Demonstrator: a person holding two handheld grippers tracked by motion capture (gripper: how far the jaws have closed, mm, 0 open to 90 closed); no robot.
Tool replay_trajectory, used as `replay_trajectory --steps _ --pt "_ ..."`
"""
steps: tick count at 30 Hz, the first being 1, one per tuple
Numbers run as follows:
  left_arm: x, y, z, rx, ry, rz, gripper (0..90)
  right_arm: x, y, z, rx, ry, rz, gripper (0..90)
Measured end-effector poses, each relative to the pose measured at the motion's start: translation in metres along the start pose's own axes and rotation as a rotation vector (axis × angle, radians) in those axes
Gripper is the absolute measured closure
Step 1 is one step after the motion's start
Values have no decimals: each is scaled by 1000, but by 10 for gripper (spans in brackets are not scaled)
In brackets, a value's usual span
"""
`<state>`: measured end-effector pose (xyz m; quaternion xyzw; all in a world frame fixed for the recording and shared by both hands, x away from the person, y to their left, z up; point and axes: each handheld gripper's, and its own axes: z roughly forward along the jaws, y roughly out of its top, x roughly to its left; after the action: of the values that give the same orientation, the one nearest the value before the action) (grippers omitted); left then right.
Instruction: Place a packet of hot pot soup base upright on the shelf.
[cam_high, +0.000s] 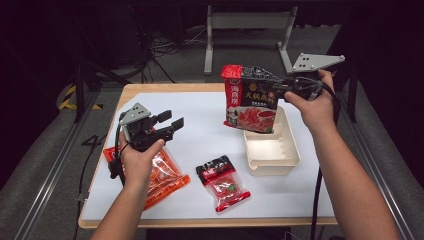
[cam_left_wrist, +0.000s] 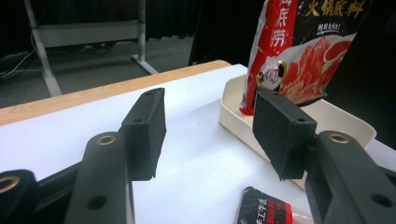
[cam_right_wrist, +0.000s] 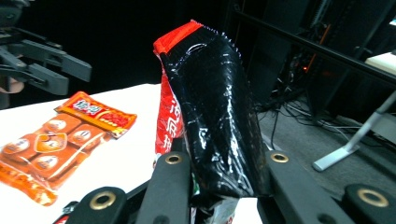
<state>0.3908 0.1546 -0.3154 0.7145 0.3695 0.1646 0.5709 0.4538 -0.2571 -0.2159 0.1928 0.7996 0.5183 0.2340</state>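
right gripper (cam_high: 280, 90) clamped on the red pouch (cam_high: 250, 99), held upright over the cream tray (cam_high: 272, 159) near the table's right edge, ready to drop in. left gripper (cam_high: 169, 123) wide, empty, near the left edge.

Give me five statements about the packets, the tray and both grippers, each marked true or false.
1. The right gripper holds the tall red-and-black sauce pouch. True.
2. The pouch lies flat inside the cream plastic tray. False: it hangs upright above the tray.
3. The left gripper is empty. True.
4. The orange snack packet is in the tray. False: it lies on the white table.
5. The small red-and-black sachet lies on the table. True.
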Motion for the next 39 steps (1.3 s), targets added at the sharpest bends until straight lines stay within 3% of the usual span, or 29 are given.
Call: replay_trajectory --steps 22,39 --pt "6 -1 -2 0 14 -25 445 -38 -11 -4 17 -101 -50 788" --pt "8 -1 -3 1 18 -29 444 -55 -34 4 30 -126 -6 788"
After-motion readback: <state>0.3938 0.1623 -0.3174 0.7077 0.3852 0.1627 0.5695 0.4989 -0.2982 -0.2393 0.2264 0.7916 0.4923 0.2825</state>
